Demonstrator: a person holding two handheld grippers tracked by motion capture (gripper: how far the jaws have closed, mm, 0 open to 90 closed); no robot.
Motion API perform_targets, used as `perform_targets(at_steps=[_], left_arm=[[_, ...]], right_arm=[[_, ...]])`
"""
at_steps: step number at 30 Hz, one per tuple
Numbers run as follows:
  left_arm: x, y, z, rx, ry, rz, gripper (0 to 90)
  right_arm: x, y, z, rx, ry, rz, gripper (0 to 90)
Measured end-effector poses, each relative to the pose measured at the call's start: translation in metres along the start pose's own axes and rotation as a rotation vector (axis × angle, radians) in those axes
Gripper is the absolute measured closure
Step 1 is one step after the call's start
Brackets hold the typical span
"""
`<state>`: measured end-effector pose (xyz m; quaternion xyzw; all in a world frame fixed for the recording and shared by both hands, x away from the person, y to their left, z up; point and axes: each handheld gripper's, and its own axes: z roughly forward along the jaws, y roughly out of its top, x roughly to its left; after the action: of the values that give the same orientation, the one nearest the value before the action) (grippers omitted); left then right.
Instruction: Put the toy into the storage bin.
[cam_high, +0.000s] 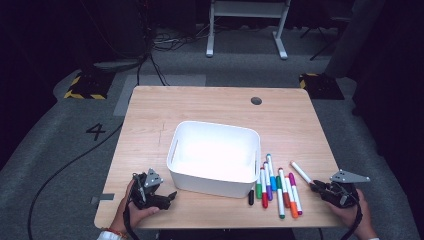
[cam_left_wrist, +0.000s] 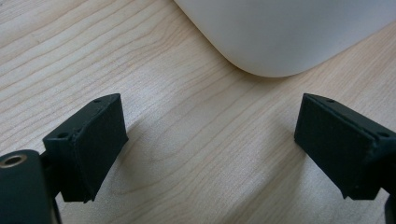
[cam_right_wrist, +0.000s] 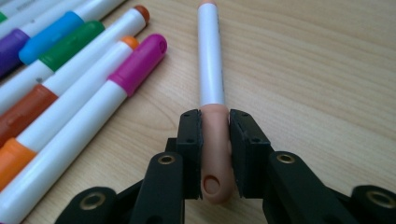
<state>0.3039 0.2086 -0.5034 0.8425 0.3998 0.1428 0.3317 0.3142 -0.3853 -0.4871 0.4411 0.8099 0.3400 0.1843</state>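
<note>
The biggest risk, as I judge it: the right gripper (cam_right_wrist: 215, 140) pinches the peach-capped marker (cam_right_wrist: 211, 70) only by its cap, so the long white barrel could swing or the cap pull off on the way to the white bin (cam_high: 215, 155). The marker lies right of the marker row (cam_high: 276, 187). The left gripper (cam_left_wrist: 205, 140) gapes wide, empty, beside the bin's corner. The pale wood tabletop (cam_high: 150, 107) stands on grey carpet in a dark room, with cables behind.

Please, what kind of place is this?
Probably a lab or studio for recording demonstrations: a lone wooden table on grey carpet, cables on the floor, yellow-black striped bases, and dark surroundings. The right gripper grips a marker.
</note>
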Motion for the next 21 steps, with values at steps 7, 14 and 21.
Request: perform_targets(at_steps=[7, 14, 21], left_arm=[[0.000, 0.000, 0.000, 0.000, 0.000, 0.000, 9.2], [0.000, 0.000, 0.000, 0.001, 0.000, 0.000, 9.2], [0.000, 0.000, 0.000, 0.000, 0.000, 0.000, 9.1]], right_arm=[[0.000, 0.014, -0.011, -0.072, 0.009, -0.021, 75.5], [0.005, 0.037, -0.025, -0.153, 0.033, -0.046, 75.5], [0.018, 0.071, -0.039, -0.232, 0.084, -0.101, 75.5]])
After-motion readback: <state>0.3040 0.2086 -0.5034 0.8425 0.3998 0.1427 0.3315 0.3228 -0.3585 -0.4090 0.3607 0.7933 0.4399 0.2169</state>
